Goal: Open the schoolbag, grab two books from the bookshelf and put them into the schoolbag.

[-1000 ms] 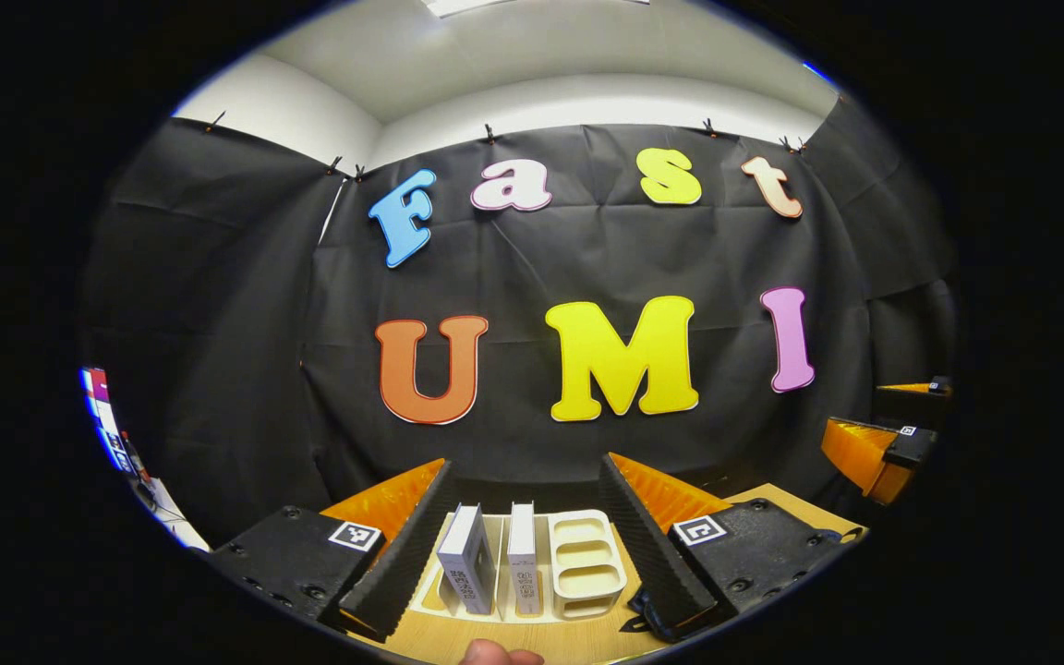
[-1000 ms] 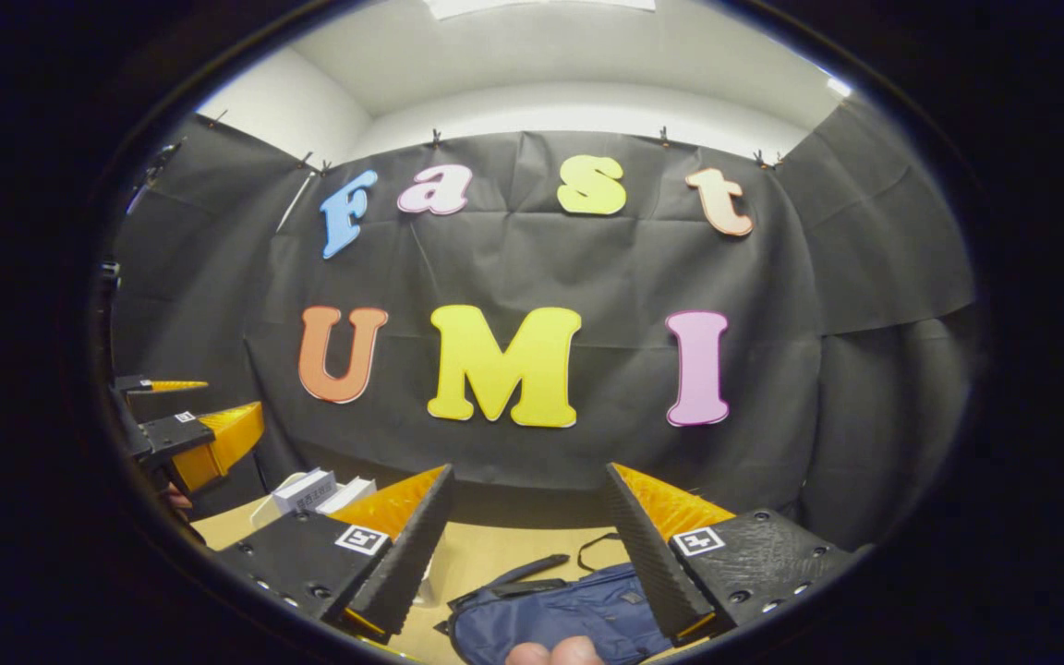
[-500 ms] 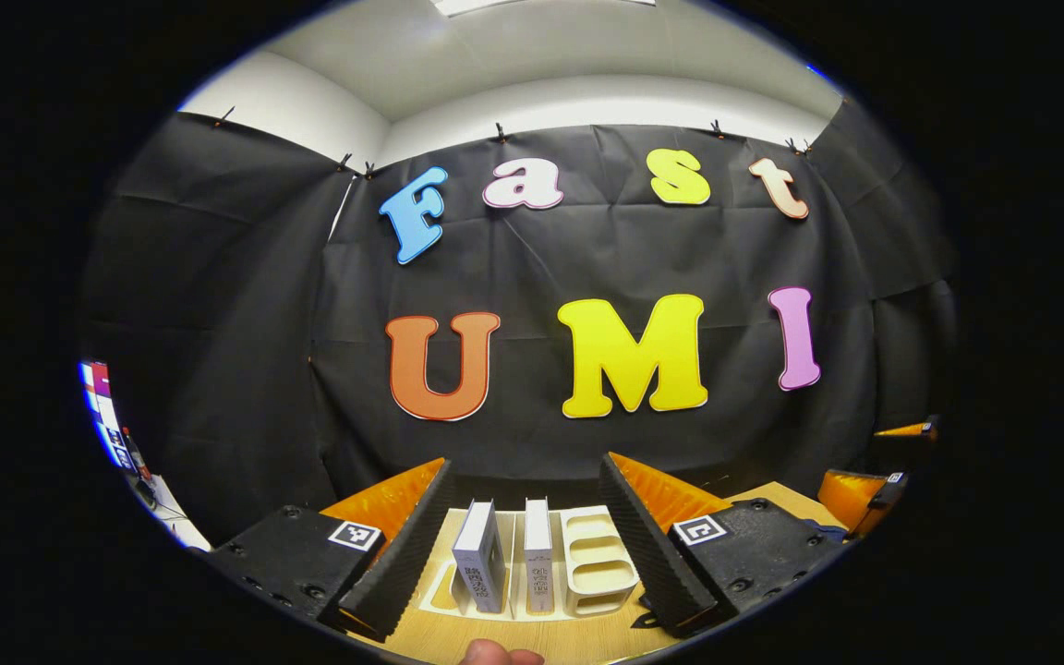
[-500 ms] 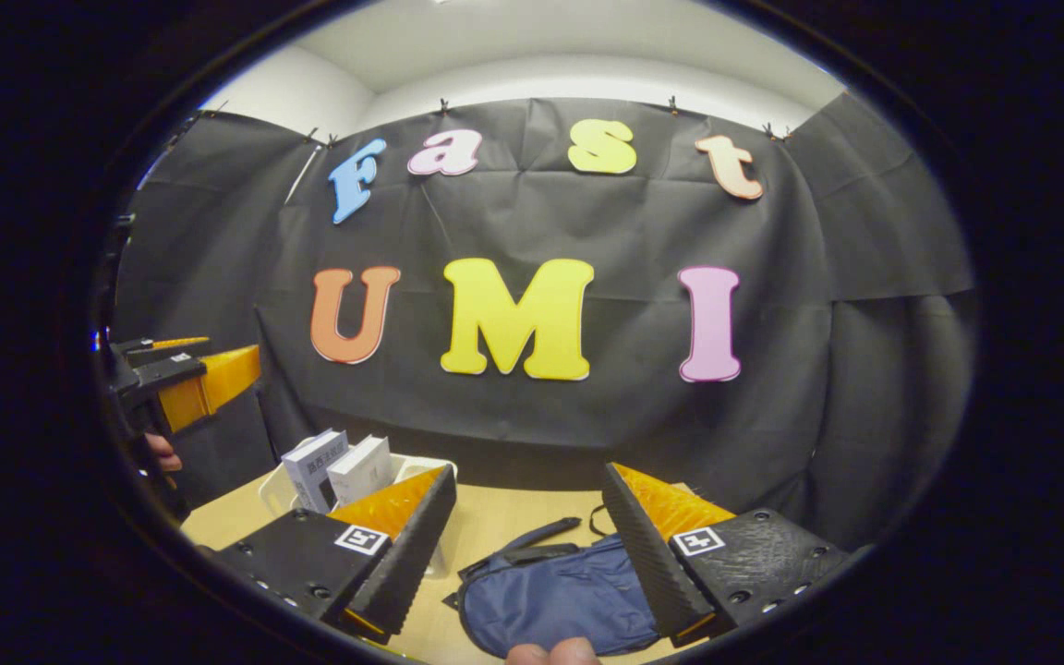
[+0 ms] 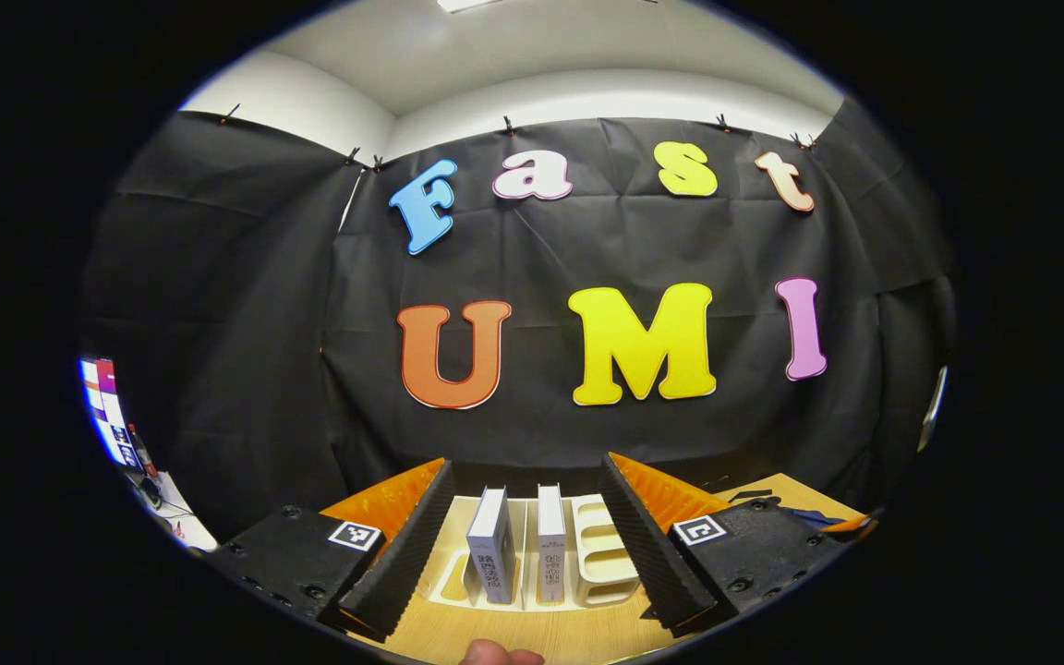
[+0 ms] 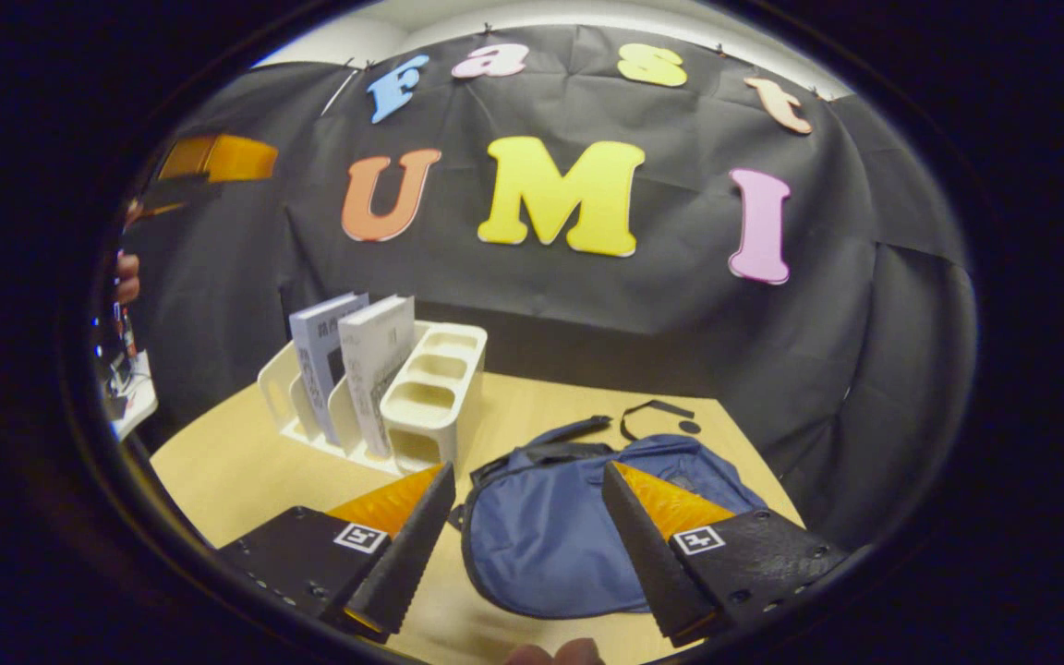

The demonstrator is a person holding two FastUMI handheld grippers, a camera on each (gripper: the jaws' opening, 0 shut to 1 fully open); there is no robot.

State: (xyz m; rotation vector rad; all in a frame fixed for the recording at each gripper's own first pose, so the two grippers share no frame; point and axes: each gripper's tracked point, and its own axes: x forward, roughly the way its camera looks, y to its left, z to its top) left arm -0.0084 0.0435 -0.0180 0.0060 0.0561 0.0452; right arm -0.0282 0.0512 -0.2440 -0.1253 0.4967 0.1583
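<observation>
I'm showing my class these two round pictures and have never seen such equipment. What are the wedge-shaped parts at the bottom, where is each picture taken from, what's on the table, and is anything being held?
A person holds a two-finger gripper in each hand, each carrying a forward-looking camera. The wedges are its fingers. In the left gripper view, the left gripper stands open, facing two upright books in a white bookshelf. In the right gripper view, the right gripper is open above a blue schoolbag lying on the wooden table, beside the bookshelf. Neither holds anything.
</observation>
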